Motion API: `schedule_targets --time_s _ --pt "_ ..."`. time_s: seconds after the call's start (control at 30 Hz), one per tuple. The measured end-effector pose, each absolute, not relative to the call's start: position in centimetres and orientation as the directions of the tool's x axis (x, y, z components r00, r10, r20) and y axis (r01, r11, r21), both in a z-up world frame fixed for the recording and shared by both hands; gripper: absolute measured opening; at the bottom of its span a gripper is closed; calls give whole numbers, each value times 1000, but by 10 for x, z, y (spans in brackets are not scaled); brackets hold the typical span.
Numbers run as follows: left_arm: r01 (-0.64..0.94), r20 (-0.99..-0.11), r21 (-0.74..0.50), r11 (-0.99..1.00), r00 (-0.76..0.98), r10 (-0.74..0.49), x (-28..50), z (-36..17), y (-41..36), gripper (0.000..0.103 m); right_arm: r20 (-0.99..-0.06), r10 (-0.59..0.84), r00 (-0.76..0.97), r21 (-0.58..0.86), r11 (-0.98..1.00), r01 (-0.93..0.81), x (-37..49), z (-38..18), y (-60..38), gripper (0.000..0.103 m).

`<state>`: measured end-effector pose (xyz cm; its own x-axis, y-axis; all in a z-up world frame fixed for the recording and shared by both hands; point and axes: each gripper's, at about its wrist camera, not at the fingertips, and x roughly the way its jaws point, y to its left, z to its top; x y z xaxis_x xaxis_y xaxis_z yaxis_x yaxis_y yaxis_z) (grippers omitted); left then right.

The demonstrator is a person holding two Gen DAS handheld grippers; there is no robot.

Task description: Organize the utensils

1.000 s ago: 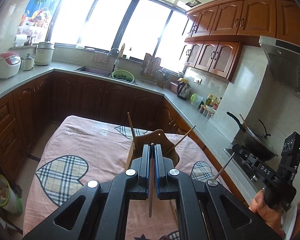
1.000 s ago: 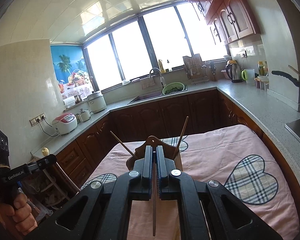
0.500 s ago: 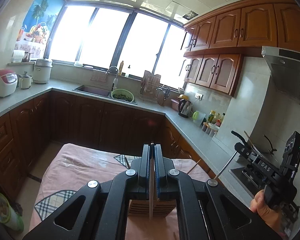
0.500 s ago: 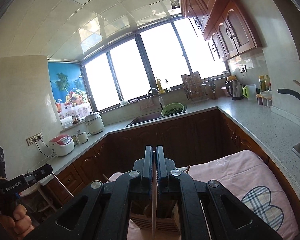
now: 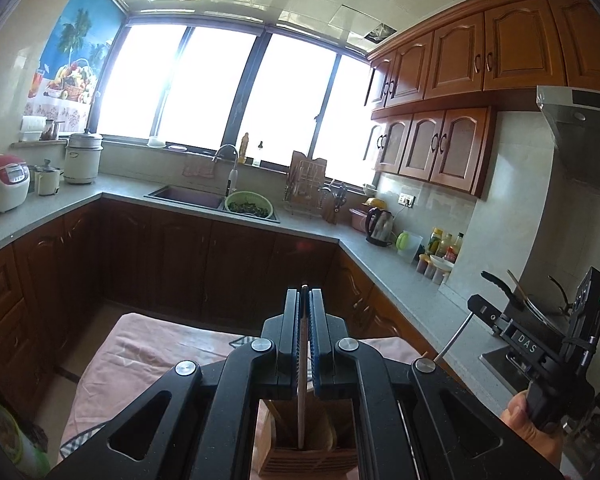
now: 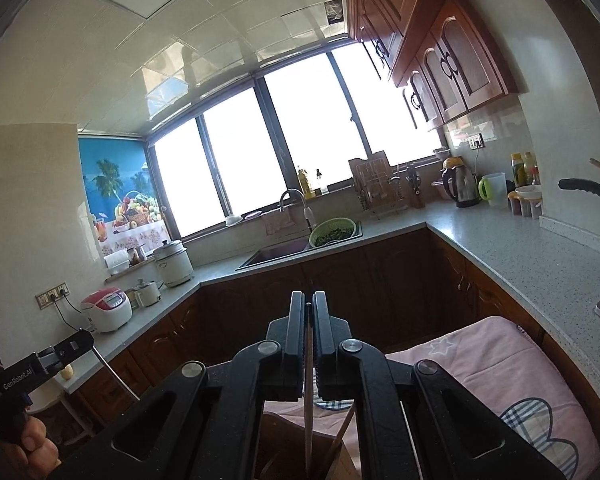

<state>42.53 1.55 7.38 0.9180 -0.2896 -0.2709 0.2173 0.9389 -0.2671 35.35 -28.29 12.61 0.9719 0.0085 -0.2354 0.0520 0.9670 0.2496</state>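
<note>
Left wrist view: the left gripper (image 5: 304,300) has its two fingers closed down to a narrow slit on a pale chopstick (image 5: 301,380), which runs straight down from between the blue pads into the wooden utensil holder (image 5: 308,456) directly below. A darker stick leans in the same holder. The holder stands on a table with a pink cloth (image 5: 140,356). At the right edge a hand grips the right gripper's handle, and a thin chopstick slants below that tool.

Right wrist view: the right gripper (image 6: 309,312) is likewise nearly closed, fingers clamped on a thin brown chopstick (image 6: 308,408) that hangs down into the utensil holder (image 6: 284,452), where another stick leans beside it. The pink cloth (image 6: 480,364) with a plaid heart spreads to the right. At the left edge, the left gripper's handle shows, held by a hand.

Beyond the table run dark cabinets, a grey countertop (image 5: 388,268), a sink with a green colander (image 5: 247,205), a kettle (image 5: 380,222) and a red-and-white rice cooker (image 5: 4,182) under bright windows.
</note>
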Motion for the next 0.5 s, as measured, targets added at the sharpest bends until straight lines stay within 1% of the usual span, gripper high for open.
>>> schedule_targets --time_s 0.17,0.33,0.5 --pt "197 -292 -266 943 916 -274 446 44 4 3 -279 11 960 258 964 65 369 95 -283 3" --pt "182 -340 -267 947 901 -269 466 18 -8 3 -306 5 952 255 964 77 372 67 -279 3" --pt "161 -377 -284 945 888 -264 482 10 -8 3 -335 -4 942 257 962 95 373 50 -282 3"
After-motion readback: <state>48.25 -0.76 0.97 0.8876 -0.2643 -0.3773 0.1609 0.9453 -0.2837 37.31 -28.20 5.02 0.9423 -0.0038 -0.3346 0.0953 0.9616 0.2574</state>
